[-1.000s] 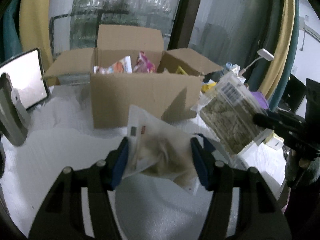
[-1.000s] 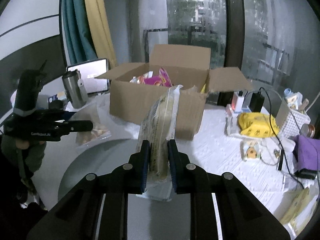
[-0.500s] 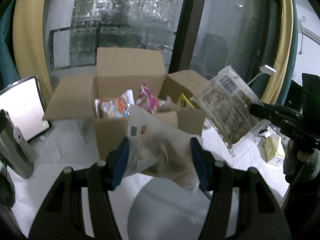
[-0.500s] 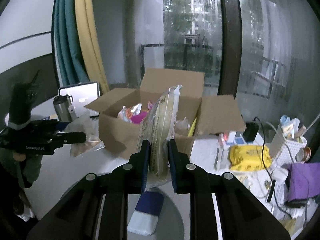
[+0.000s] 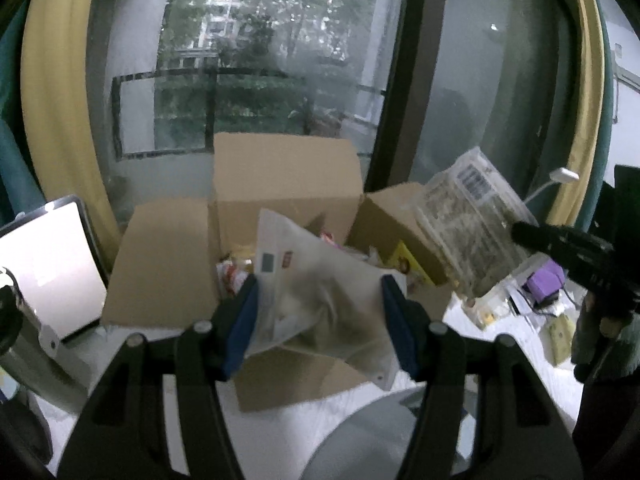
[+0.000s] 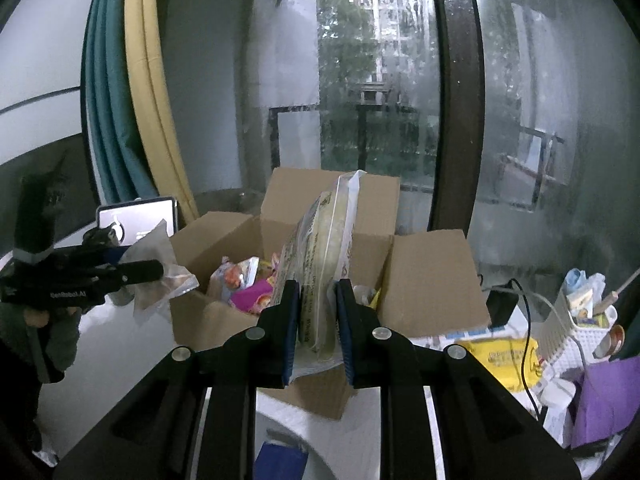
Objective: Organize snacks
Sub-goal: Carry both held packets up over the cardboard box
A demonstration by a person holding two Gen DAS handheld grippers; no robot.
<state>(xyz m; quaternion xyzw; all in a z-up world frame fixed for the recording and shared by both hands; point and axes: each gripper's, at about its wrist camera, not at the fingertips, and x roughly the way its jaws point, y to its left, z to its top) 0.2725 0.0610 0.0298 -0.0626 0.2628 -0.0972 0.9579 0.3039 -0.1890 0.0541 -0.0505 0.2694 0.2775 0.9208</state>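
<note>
The left hand-held gripper (image 5: 318, 312) is clamping a crumpled clear snack bag (image 5: 316, 292) between its blue pads, and the open cardboard box (image 5: 280, 184) is sitting just ahead of and below it on the white counter (image 5: 280, 432). The right hand-held gripper (image 6: 318, 312) is pinching a flat clear snack pack (image 6: 324, 256) upright on its edge, directly in front of the same box, where colourful snack packets (image 6: 244, 280) are lying inside.

Yellow curtain (image 6: 150, 100), tablet (image 5: 48, 264), white basket (image 6: 576, 332).
</note>
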